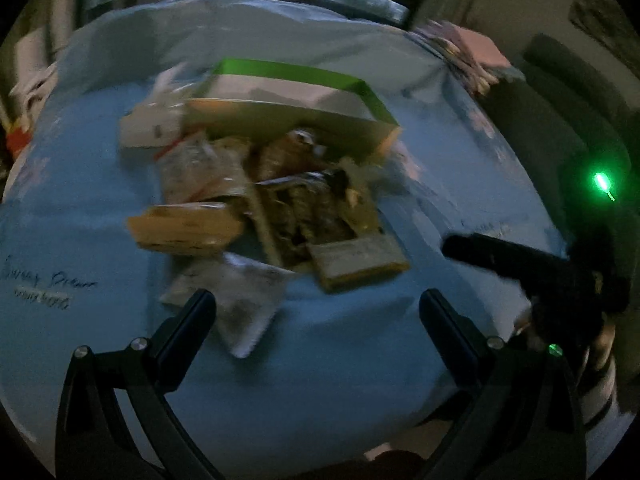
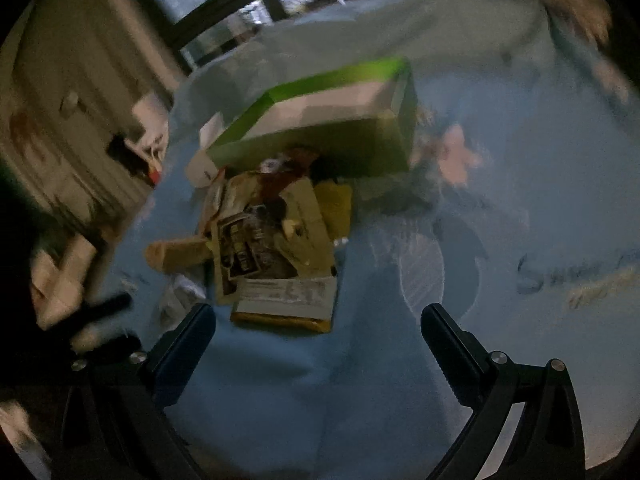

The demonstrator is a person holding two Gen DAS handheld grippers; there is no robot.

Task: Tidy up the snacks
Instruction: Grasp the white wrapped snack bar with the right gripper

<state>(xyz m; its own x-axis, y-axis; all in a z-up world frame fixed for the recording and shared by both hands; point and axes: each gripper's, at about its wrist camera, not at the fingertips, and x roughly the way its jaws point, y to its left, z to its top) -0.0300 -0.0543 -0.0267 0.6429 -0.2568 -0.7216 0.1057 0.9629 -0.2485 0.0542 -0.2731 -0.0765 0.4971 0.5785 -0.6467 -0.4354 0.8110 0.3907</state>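
Note:
A pile of snack packets point(image 1: 280, 208) lies on a light blue tablecloth point(image 1: 340, 344), in front of an open green box point(image 1: 296, 104). The pile holds a yellow-edged flat pack point(image 1: 356, 260), an orange pack point(image 1: 184, 228) and a white pouch point(image 1: 236, 300). My left gripper point(image 1: 316, 312) is open and empty, hovering just short of the pile. My right gripper point(image 2: 318, 320) is open and empty, close to the yellow-edged pack point(image 2: 286, 300). The green box point(image 2: 332, 120) and the pile point(image 2: 272, 224) also show in the right wrist view. The right gripper also shows in the left wrist view point(image 1: 520, 268).
White packets point(image 1: 152, 120) lie left of the box. A stack of cloth or paper point(image 1: 468, 52) sits at the table's far right corner. A dark chair point(image 1: 560, 112) stands to the right. Windows are behind the table. Both views are dim and blurred.

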